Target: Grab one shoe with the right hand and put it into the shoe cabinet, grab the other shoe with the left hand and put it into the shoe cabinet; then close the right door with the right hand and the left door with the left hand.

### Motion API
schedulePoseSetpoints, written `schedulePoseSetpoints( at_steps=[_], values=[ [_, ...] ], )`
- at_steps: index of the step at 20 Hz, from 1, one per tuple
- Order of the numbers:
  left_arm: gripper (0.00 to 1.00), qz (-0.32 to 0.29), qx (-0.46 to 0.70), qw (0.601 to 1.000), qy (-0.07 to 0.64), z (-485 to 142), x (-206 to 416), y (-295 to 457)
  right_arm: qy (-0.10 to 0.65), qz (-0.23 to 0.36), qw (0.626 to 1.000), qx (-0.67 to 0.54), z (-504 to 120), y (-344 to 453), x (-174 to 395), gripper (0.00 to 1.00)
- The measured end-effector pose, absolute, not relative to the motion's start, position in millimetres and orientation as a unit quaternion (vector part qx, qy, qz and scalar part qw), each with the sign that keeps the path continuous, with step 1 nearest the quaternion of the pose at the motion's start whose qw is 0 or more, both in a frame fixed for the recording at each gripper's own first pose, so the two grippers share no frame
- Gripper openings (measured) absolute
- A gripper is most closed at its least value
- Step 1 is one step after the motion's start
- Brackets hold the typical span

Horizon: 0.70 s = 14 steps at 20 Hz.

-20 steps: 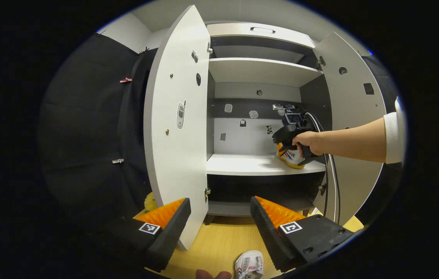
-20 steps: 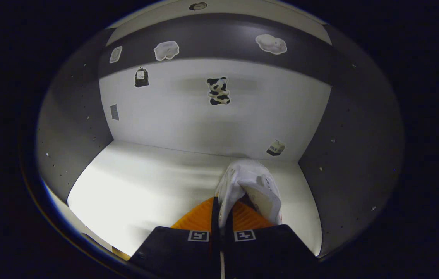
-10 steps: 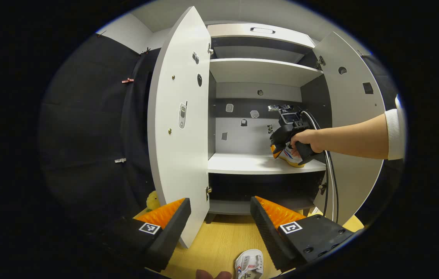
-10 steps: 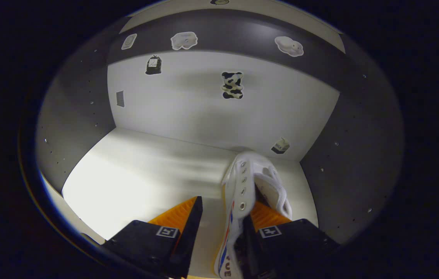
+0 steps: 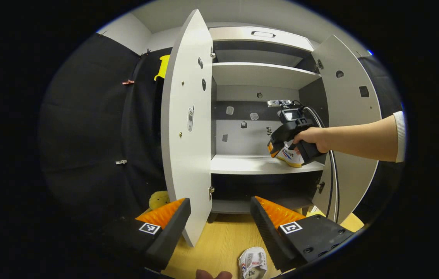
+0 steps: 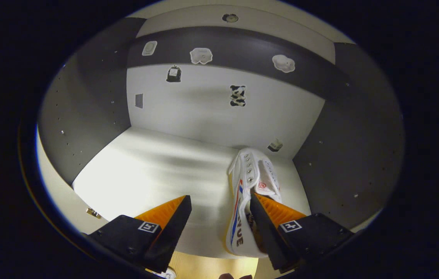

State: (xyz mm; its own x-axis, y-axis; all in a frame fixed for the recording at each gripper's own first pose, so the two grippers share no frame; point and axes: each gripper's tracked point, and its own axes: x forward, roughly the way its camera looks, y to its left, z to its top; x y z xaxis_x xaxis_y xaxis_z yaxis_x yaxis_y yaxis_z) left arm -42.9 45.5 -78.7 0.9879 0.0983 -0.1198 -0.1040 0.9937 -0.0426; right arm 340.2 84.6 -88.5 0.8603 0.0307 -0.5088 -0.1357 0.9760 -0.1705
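- First shoe lies on the middle shelf of the shoe cabinet, lower right of the right gripper view, near the cabinet's right wall.
- Right gripper stands with fingers apart; one finger sits against the shoe's opening and the other is clear of it, so the shoe looks released.
- Judged step: the first placement is finishing. Next, the right gripper needs to back straight out without dragging the shoe.
- Left gripper hangs with fingers apart and nothing between them, bottom centre of its view.
- The left gripper view adds the second shoe on the floor at the bottom edge, both doors open, and the hand holding the right gripper.
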Motion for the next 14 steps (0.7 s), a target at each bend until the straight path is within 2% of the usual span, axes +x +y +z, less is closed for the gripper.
schedulePoseSetpoints(
  at_steps=[7, 14],
  values=[
    [0.96, 0.024, -0.018, 0.998, 0.047, -101, -48, 38, 0.138, 0.067, 0.987, -0.041, -14, 89, 266, 0.98],
    [0.96, -0.017, -0.043, 0.995, 0.092, -182, -69, 18, 0.056, 0.101, 0.993, -0.003, 7, 83, 160, 0.98]
  ],
)
